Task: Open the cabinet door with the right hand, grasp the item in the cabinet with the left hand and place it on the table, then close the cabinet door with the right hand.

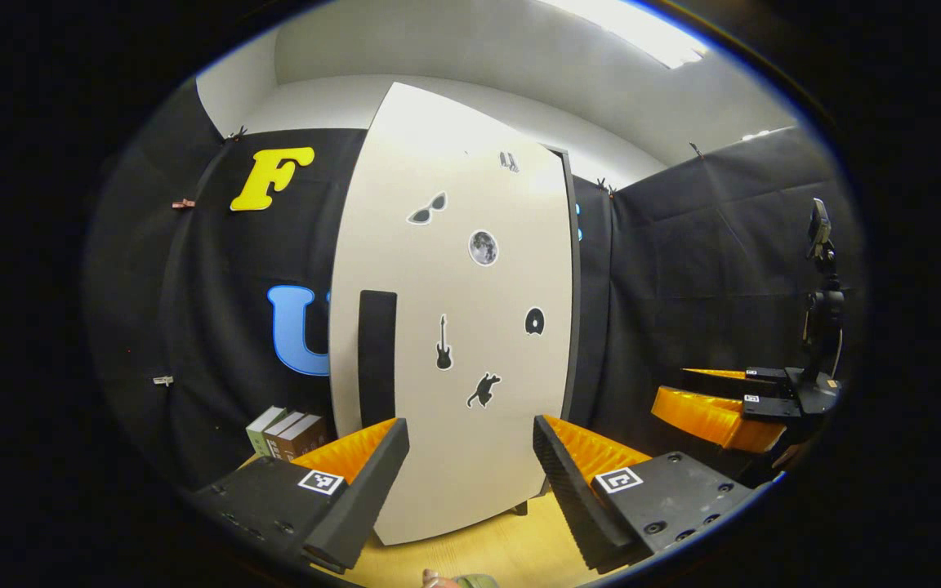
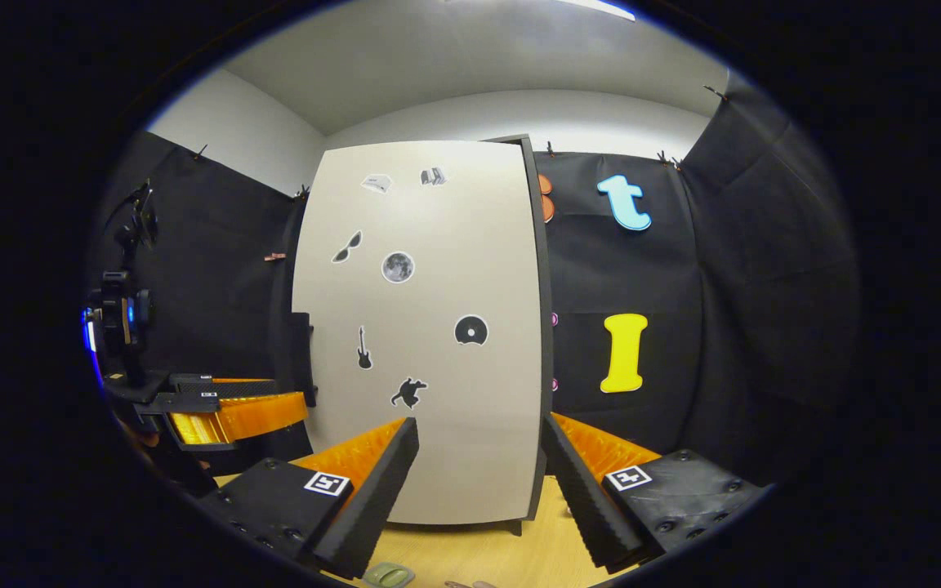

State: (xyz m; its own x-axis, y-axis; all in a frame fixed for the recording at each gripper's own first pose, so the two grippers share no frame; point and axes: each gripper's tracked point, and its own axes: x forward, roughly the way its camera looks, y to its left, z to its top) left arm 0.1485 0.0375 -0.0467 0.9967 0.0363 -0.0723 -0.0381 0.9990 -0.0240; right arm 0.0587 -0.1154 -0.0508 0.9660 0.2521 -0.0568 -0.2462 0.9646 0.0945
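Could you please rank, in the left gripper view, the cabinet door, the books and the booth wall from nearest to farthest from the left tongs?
Judged from the left tongs, which are open:
1. Cabinet door, shut, straight ahead.
2. Books, low on the left, beside the cabinet on the table.
3. Booth wall, behind the books on the left.

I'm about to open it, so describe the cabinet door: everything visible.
The cabinet door is a tall, pale beige, matte panel, apparently laminated board, and looks shut, flush against the dark cabinet edge along its right side. A black vertical handle sits on its left side, below mid-height. Stickers dot the face: sunglasses, a moon, a guitar, a disc, a leaping animal, and small ones near the top. The cabinet stands upright on the wooden table. Both sets of tongs, right and left, are open and short of it; nothing touches the door.
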